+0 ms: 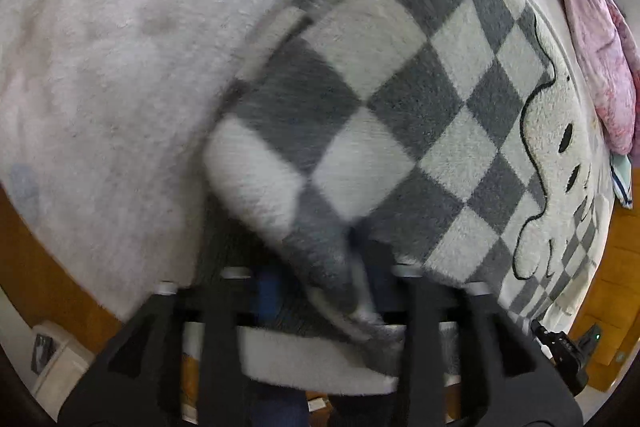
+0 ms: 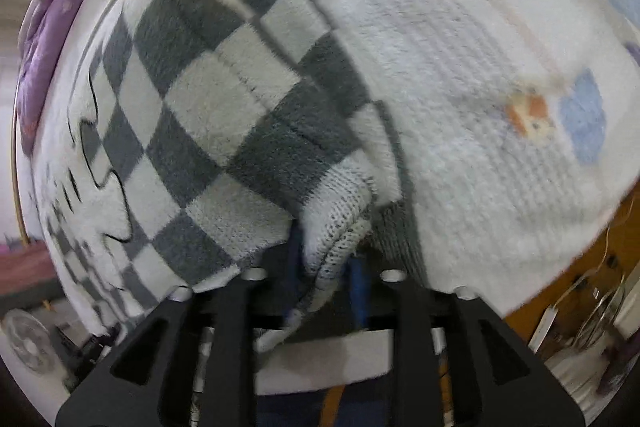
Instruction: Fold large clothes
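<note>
A grey-and-white checked knit sweater (image 1: 384,75) with a black cartoon outline lies on a white fleecy bed cover (image 1: 120,47). In the left wrist view, my left gripper (image 1: 320,287) points down at its near edge. A bunched grey fold hangs loosely between the parted jaws. In the right wrist view the same sweater (image 2: 208,99) spreads to the left. My right gripper (image 2: 324,279) stands over a white ribbed cuff that sits between its fingers, and the jaws stand apart around it. Both pictures are blurred.
A pink and purple quilt (image 1: 600,47) is heaped along the far side of the bed (image 2: 52,27). The bed cover (image 2: 460,107) has orange and blue prints. Wooden floor (image 1: 40,267) shows past the bed's edge. A small fan (image 2: 28,347) stands below at the left.
</note>
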Tool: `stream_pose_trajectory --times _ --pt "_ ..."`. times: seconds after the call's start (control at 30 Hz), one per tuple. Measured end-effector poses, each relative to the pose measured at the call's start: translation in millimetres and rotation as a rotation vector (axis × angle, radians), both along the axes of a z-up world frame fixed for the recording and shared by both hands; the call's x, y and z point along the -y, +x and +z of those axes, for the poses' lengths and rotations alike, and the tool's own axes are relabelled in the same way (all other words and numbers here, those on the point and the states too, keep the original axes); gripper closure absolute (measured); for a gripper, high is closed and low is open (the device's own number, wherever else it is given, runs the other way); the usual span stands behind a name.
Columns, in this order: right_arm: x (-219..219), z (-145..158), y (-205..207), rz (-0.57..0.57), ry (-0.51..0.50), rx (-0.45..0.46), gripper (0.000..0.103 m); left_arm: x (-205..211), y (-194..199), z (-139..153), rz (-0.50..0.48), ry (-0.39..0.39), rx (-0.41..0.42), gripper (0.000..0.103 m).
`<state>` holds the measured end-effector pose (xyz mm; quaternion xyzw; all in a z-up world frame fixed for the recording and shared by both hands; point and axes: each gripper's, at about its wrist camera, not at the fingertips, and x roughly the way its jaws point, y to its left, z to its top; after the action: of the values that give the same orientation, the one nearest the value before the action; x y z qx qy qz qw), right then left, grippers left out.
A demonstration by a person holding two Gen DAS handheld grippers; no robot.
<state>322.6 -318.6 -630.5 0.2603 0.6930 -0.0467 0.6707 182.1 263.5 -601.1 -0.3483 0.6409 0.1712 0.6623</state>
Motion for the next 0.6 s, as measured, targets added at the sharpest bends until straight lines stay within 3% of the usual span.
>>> stream_pose_trajectory --times 0.03,0.17,0.27,0.37,0.5,0.6 --pt "3 7 0 0.011 -0.011 0.007 0.064 -4 -1 7 0.001 0.006 0.004 0.034" --pt "13 37 9 0.066 -0.104 0.027 0.064 -17 -6 38 0.013 0.043 0.019 0.034" --pt "11 58 35 0.105 -0.117 0.116 0.064 -26 -4 60 0.039 0.098 0.055 0.034" --pt "5 63 68 0.082 -0.052 0.201 0.064 -28 23 77 0.038 0.150 0.118 0.034" --pt "7 55 117 -0.010 0.089 0.233 0.063 -22 75 82 -0.035 0.199 0.195 0.034" --pt "1 44 146 -0.003 0.062 0.210 0.059 -21 111 76 -0.073 0.183 0.234 0.034"
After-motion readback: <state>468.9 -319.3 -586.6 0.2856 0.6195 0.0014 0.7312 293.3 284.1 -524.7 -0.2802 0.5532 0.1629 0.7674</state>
